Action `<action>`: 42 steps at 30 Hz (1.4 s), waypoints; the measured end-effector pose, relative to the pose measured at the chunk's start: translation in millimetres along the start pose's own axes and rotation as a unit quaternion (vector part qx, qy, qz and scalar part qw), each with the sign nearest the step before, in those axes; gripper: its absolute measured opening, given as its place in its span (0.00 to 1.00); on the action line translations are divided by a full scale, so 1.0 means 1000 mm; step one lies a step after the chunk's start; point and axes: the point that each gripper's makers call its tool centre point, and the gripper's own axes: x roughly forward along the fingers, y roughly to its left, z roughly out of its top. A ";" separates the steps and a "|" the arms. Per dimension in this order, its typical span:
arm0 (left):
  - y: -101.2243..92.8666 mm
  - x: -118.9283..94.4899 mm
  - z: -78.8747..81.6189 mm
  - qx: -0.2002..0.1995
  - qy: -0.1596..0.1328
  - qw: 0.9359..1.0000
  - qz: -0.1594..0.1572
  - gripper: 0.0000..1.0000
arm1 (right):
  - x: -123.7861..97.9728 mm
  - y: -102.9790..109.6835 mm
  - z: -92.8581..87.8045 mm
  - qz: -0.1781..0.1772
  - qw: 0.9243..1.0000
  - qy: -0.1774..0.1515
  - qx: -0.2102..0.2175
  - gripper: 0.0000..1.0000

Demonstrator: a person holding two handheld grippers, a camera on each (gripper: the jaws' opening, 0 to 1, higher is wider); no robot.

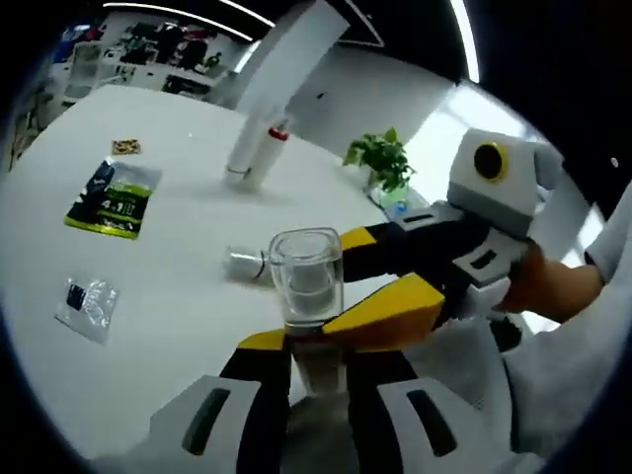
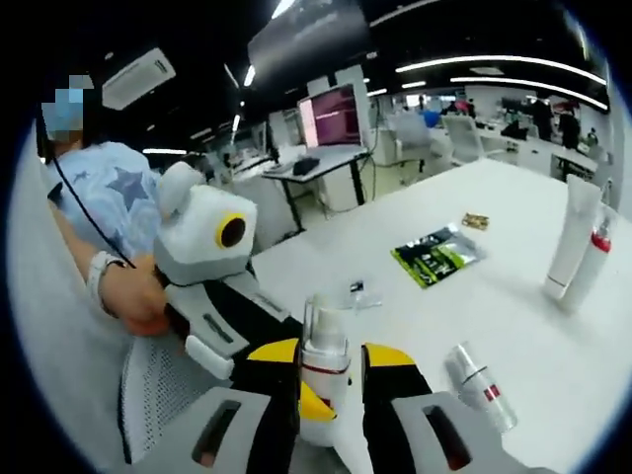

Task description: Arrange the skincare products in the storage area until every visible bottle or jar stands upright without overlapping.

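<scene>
Bottle (image 1: 308,286) sits clamped in my left hand-held gripper (image 1: 316,370), its clear cap above the yellow-tipped jaws. My right hand-held gripper (image 1: 395,286) comes in from the right of the left gripper view and its jaws close on that same bottle from the side. In the right gripper view I see the bottle (image 2: 324,360) upright between the right hand-held gripper (image 2: 331,395) jaws, with the left hand-held gripper (image 2: 237,331) reaching in from the left beside a person's hand (image 2: 133,296).

Just behind the bottle, a small silver vial (image 1: 240,263) lies on its side on the white surface (image 1: 178,296); in the right gripper view it (image 2: 479,385) lies to the right of my jaws. Farther off, two white tubes (image 1: 259,153) stand leaning together. A green packet (image 1: 111,200) lies flat to the left, a small clear bag (image 1: 87,301) nearer me, and a tiny brown packet (image 1: 125,147) beyond. A potted plant (image 1: 383,163) stands at the surface's far edge.
</scene>
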 end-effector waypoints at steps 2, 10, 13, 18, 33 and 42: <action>0.001 0.001 -0.001 0.006 0.005 1.000 0.005 0.16 | 0.002 0.000 -0.002 0.000 1.000 0.002 0.015 0.16; 0.003 0.001 0.006 0.028 -0.014 0.999 0.014 0.17 | -0.003 -0.009 0.001 -0.020 0.996 -0.022 0.078 0.11; 0.005 0.001 0.010 0.032 -0.025 0.999 0.019 0.16 | -0.008 -0.016 0.006 -0.029 0.992 -0.048 0.116 0.10; 0.007 0.005 -0.002 0.052 0.008 0.998 0.026 0.15 | -0.015 -0.022 0.016 -0.042 0.989 -0.078 0.119 0.10; 0.001 -0.002 0.005 0.079 -0.002 0.996 0.029 0.14 | -0.006 -0.015 0.005 -0.007 0.990 -0.054 0.133 0.15; -0.001 -0.003 0.008 0.111 0.006 0.993 0.038 0.15 | -0.010 -0.013 0.007 -0.017 0.990 -0.065 0.121 0.12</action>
